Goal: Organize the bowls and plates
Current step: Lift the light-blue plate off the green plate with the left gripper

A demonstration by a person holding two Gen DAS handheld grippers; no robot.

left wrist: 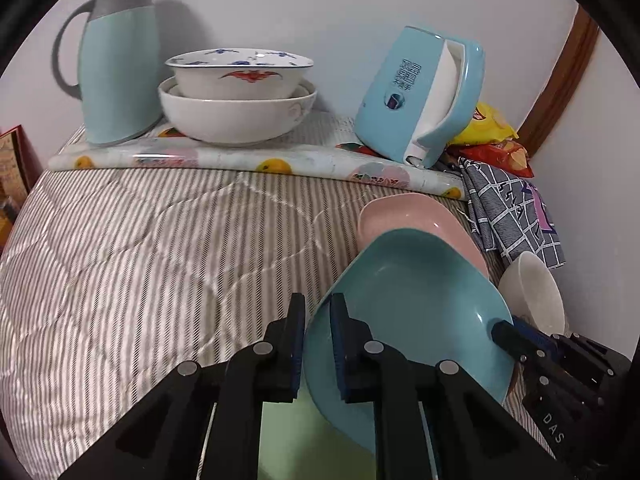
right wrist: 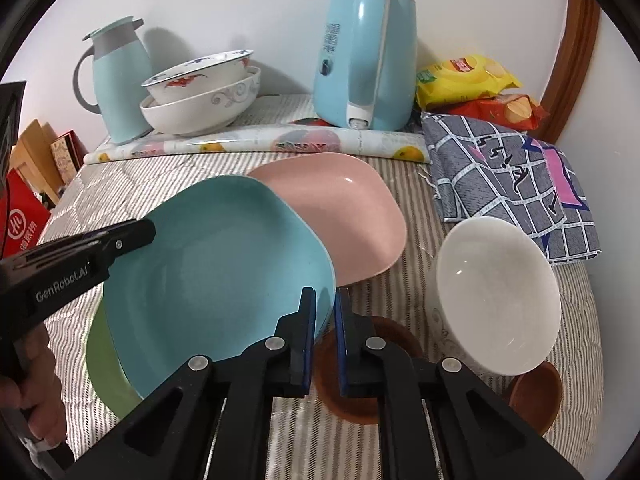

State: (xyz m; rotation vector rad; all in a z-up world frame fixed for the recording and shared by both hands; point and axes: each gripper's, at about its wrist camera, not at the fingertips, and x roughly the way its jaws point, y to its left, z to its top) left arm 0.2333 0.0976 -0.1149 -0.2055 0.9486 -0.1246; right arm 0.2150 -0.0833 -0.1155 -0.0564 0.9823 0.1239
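A teal plate (right wrist: 216, 264) is held tilted between both grippers, above a green plate (right wrist: 104, 376). My left gripper (left wrist: 318, 344) is shut on the teal plate's (left wrist: 412, 312) near rim; it also shows in the right wrist view (right wrist: 140, 232). My right gripper (right wrist: 326, 340) is shut on the opposite rim; it also shows in the left wrist view (left wrist: 504, 330). A pink plate (right wrist: 348, 212) lies behind, partly under the teal one. A white bowl (right wrist: 496, 296) stands tilted on the right, beside two brown wooden dishes (right wrist: 360, 400).
Two stacked white bowls (left wrist: 236, 100), a teal thermos jug (left wrist: 116, 64) and a blue kettle (left wrist: 416, 96) stand at the back on a fruit-print mat (left wrist: 240, 158). A checked cloth (right wrist: 512, 184) and snack bags (right wrist: 464, 76) lie at the back right. The striped quilt (left wrist: 140, 260) covers the surface.
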